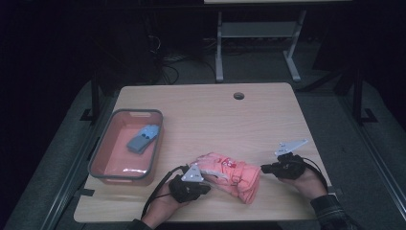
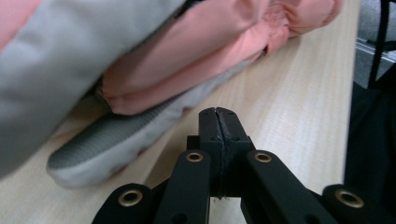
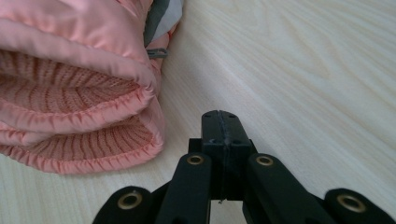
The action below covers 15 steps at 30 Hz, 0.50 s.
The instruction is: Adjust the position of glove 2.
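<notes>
Salmon-pink gloves (image 1: 230,175) w/ grey trim, grey-rimmed pink bin (image 1: 105,179), blue-grey glove (image 1: 142,139), pale wood-grain table (image 1: 249,120)

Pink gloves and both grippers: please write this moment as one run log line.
left gripper: shut, empty | right gripper: shut, empty | pink gloves: on table, between grippers | bin: holds blue-grey item

On the table (image 1: 268,115), gloves (image 1: 230,173) lie between both grippers, right of the bin (image 1: 98,163).

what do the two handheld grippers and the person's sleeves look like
Both the left gripper and right gripper are black, each topped with a grey three-cornered plate and trailing a black cable. Close up, the jaws carry brass-coloured rivets. The right sleeve is dark plaid.
</notes>
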{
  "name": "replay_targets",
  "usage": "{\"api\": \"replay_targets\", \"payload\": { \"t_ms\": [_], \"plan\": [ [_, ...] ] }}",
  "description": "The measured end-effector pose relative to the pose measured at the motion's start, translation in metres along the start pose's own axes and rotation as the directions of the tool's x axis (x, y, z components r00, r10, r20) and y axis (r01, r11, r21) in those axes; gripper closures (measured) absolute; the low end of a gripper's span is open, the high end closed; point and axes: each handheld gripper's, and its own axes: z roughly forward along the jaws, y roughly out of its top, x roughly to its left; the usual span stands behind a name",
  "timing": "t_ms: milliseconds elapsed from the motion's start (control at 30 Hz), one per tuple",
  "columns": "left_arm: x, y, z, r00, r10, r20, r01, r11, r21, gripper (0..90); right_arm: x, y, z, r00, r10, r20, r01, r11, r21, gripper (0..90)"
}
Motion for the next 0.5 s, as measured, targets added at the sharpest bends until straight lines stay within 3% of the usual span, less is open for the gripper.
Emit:
{"api": "replay_targets", "payload": {
  "t_ms": [500],
  "plan": [
    [0.026,0.011,0.004,0.9972,-0.039,-0.064,0.039,0.9992,-0.001,89.4,0.012,0.004,0.014,0.9954,-0.053,-0.079,0.054,0.998,0.008,90.0]
  ]
}}
